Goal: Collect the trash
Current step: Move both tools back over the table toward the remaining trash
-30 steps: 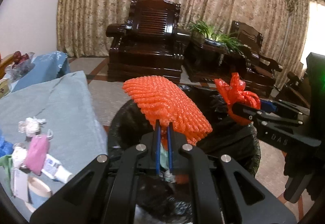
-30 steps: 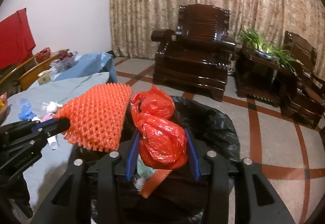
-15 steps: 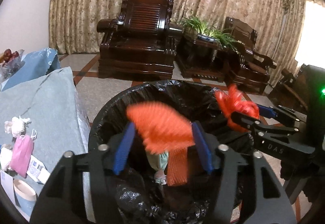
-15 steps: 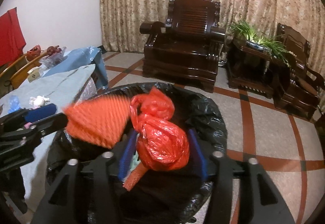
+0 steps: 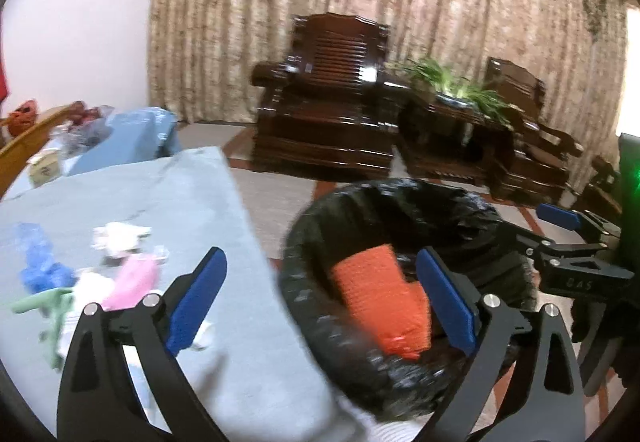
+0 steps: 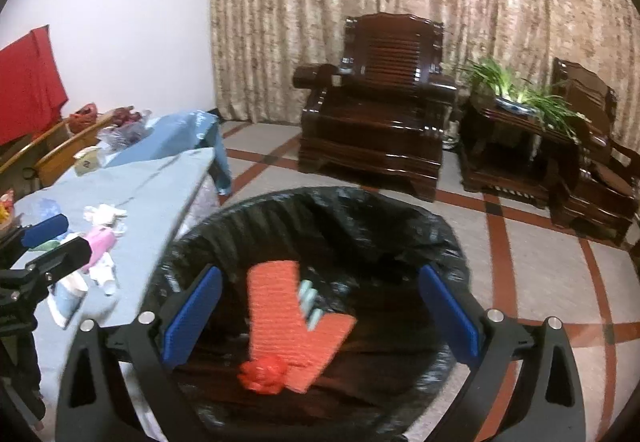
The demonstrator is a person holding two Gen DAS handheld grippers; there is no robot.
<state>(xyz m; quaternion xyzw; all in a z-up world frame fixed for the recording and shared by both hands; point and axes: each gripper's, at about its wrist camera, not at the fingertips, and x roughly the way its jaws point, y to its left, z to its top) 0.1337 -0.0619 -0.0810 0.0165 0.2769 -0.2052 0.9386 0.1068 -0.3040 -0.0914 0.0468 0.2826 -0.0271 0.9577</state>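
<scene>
A bin with a black liner (image 5: 400,189) (image 6: 340,193) stands beside the table. Inside it lie an orange foam net (image 5: 380,306) (image 6: 288,322) and a knotted red plastic bag (image 6: 264,374). My left gripper (image 5: 320,298) hangs over the bin's left rim and the table edge. Its jaws are opening wide, with nothing between them. Above the bin, my right gripper (image 6: 320,316) is also opening, and it too holds nothing. Each gripper shows in the other's view: the right gripper (image 5: 536,230), the left gripper (image 6: 60,240).
On the grey-blue tablecloth (image 5: 160,201) lie a pink item (image 5: 132,278), a white tissue wad (image 5: 116,238), a blue crumpled piece (image 5: 36,266) and a green scrap (image 5: 40,302). Dark wooden armchairs (image 6: 376,113) and a plant (image 6: 520,89) stand across the tiled floor.
Both grippers went from shut to wide open. The orange foam net and the red bag fell into the bin. The left gripper swung left toward the table.
</scene>
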